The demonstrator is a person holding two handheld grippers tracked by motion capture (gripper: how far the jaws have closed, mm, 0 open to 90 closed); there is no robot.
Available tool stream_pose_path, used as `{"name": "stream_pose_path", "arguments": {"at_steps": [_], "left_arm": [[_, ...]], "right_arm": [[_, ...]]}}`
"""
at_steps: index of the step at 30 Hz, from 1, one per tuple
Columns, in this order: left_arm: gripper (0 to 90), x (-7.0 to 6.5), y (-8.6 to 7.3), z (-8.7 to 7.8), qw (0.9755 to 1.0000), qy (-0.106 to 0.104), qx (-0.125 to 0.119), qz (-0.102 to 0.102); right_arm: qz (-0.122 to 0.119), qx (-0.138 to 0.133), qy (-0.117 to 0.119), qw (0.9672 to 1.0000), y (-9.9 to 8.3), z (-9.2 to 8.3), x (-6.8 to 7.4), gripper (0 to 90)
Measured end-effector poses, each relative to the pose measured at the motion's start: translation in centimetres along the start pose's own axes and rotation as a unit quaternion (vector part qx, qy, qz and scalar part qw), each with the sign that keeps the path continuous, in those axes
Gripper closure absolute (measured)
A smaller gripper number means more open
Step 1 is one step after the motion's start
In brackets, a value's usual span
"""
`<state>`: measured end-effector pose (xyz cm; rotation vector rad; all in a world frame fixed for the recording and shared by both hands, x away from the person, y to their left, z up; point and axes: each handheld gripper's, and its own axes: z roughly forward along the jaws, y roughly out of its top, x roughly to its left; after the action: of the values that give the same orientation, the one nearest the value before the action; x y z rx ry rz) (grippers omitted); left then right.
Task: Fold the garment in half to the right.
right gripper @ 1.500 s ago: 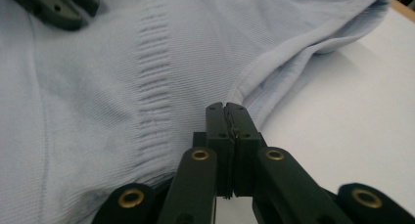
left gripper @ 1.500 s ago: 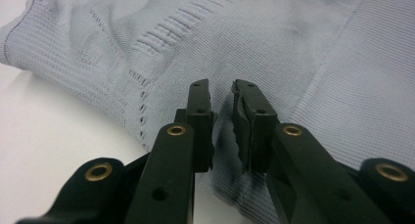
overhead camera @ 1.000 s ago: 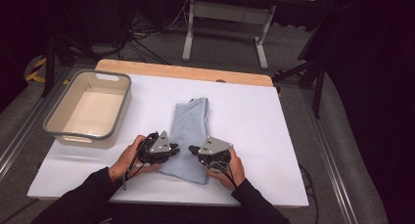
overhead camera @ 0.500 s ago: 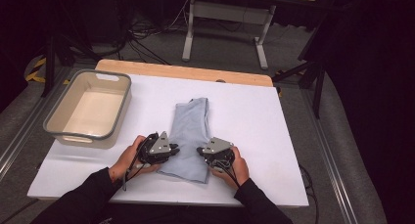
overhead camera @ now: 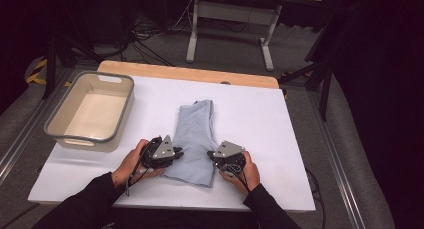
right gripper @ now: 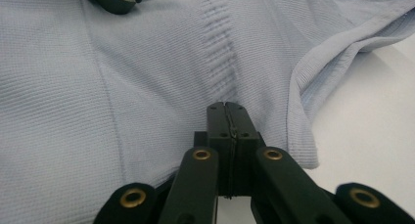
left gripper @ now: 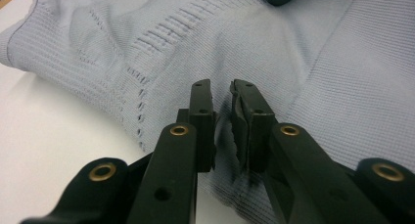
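Garment (overhead camera: 192, 139) near-edge corners flanked by both tools.

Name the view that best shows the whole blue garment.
The high view: the garment lies folded lengthwise on the white table, its full outline visible. The left gripper view and the right gripper view give close-ups of its knit and edges near each hand-held gripper.

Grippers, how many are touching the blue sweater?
2. The left gripper is at the sweater's near-left edge; the right gripper is at its near-right edge.
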<state>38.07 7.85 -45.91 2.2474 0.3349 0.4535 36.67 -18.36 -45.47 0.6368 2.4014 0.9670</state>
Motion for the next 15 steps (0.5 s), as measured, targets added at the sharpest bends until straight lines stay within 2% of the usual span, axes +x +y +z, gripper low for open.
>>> {"name": "stream_pose_path", "arguments": {"at_steps": [4, 9, 15], "left_arm": [[79.3, 0.05, 0.10, -0.25, 1.0000, 0.003, -0.003, 0.002], [79.4, -0.06, 0.26, -0.38, 1.0000, 0.003, -0.005, 0.004], [79.3, -0.01, 0.42, -0.81, 0.9999, 0.004, -0.013, 0.006]], "right_arm": [[-0.001, -0.003, -0.006, 1.0000, -0.05, -0.27, -0.05, 89.9], [0.014, -0.009, -0.007, 0.9998, -0.35, -0.66, -0.36, 90.0], [0.012, -0.009, -0.013, 0.9998, -0.30, -0.72, -0.31, 89.9]]}}
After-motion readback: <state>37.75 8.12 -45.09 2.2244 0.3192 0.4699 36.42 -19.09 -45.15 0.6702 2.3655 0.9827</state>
